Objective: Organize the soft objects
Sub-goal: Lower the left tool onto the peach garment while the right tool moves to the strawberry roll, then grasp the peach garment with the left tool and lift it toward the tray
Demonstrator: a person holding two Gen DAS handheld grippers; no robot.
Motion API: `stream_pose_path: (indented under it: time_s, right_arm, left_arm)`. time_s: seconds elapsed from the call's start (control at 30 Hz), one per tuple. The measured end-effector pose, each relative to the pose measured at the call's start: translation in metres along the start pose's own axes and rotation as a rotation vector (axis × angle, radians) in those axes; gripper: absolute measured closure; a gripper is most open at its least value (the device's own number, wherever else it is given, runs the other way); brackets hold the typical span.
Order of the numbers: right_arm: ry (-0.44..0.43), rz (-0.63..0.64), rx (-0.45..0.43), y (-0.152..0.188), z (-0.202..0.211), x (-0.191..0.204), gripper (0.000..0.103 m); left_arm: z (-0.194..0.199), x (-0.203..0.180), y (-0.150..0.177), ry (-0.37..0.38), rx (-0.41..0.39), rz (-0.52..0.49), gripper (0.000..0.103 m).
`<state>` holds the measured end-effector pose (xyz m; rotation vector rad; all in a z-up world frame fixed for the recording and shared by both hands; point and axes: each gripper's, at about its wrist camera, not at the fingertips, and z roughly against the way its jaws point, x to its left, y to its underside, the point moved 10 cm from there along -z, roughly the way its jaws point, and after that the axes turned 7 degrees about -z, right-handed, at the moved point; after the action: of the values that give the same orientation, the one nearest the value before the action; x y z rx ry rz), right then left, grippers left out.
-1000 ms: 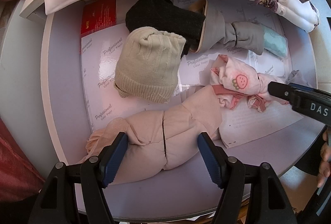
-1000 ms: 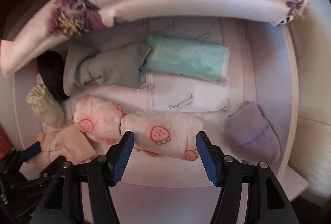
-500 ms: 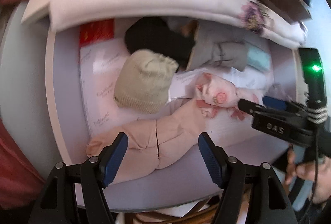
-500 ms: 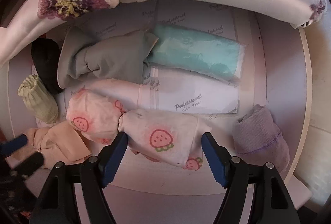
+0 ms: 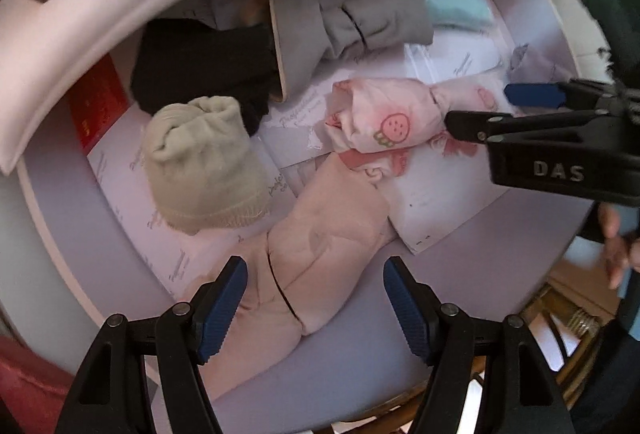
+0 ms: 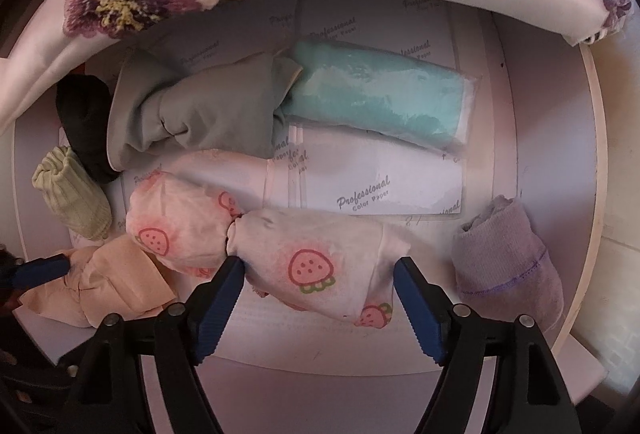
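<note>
Peach cloth (image 5: 320, 250) lies between our left gripper's (image 5: 314, 308) wide jaws; our right gripper (image 6: 320, 304) gapes around the strawberry bundle (image 6: 304, 262).

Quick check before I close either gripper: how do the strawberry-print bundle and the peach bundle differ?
The strawberry-print bundle is white-pink with red strawberries; the peach bundle is plain. The strawberry bundle lies between the fingers of the open right gripper; the peach one lies between those of the open left gripper. The strawberry bundle lies further into the tray, the peach one at its near edge. Both are cinched soft rolls, and they overlap.
</note>
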<state>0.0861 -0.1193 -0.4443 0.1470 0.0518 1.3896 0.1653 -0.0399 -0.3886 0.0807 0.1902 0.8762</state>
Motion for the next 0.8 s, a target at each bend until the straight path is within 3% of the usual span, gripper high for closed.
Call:
stream_pose_path:
  time_s: [0.5,0.63,0.8]
  right_arm:
    - [0.012,0.007,0.007,0.000,-0.009,0.000,0.021]
    - [0.016,0.018,0.008,0.001,-0.012,0.001,0.021]
    - [0.039,0.054,0.018,0.006,-0.019,0.003,0.023]
  left_arm:
    - [-0.045,0.005,-0.015,-0.073,0.025,-0.028,0.032]
    - [-0.042,0.015,-0.012,-0.067,0.009,-0.023,0.046]
    - [-0.026,0.032,-0.002,-0.049,-0.025,0.018,0.054]
